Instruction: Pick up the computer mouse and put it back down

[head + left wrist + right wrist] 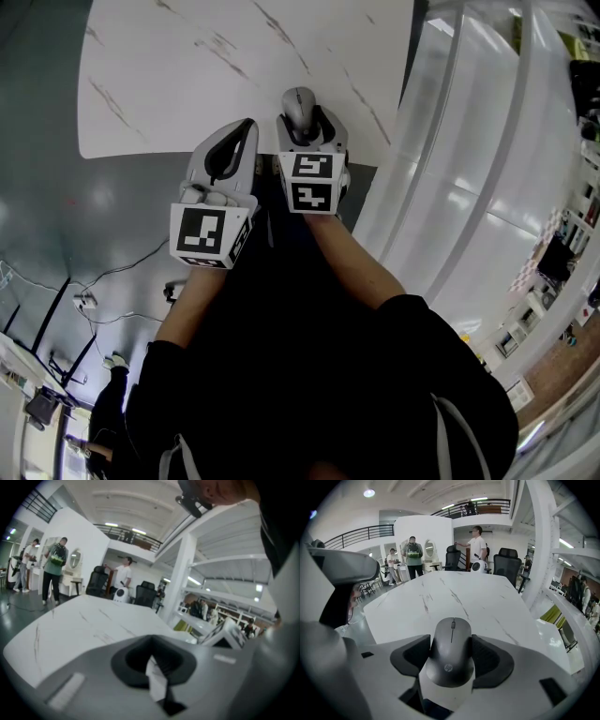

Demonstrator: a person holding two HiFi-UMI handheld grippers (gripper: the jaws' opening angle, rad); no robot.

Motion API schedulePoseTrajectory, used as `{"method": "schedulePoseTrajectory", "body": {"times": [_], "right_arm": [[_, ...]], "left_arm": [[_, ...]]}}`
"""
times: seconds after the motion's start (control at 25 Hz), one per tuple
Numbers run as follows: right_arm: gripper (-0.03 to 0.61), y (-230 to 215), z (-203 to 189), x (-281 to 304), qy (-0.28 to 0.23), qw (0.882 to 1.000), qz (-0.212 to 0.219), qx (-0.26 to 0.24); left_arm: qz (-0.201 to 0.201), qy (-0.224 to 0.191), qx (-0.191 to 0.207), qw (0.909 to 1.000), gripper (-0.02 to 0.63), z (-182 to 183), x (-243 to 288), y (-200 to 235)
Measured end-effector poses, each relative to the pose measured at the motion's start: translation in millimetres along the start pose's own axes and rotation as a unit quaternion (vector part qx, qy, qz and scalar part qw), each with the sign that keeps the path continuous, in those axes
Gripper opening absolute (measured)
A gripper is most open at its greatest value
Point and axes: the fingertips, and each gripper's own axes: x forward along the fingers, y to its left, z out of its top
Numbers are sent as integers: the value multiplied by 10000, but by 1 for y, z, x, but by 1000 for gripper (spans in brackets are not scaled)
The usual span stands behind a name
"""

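- Computer mouse (451, 660) is clamped between the jaws of the right gripper (451, 641), one dark pad pressed to each side of it, scroll wheel pointed toward the table (454, 597).
- In the head view, the mouse (298, 105) is seen over the table's (234, 66) near edge; contact with the tabletop cannot be told.
- Left gripper (242, 133) is held just off the table's near edge, beside the right gripper (302, 127).
- Left gripper (152, 660) jaws are seen brought together, with nothing gripped between them.
- Marker cubes (314, 183) are seen on both grippers, on the side away from the table.
- White shelving rack (469, 141) is seen along the table's right side.
- Office chairs (506, 564) and standing people (412, 550) are seen beyond the table's far end.
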Motion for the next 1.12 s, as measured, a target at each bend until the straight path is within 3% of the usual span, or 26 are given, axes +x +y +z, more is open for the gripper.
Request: {"method": "schedulePoseTrajectory", "body": {"times": [0.52, 1.12], "right_arm": [[247, -8, 60, -48, -1039, 9944, -137, -168], [247, -3, 134, -143, -2355, 9701, -224, -537]], "left_arm": [[-52, -187, 160, 9997, 8, 18, -6, -11], [-2, -808, 369, 9960, 8, 72, -29, -25]]}}
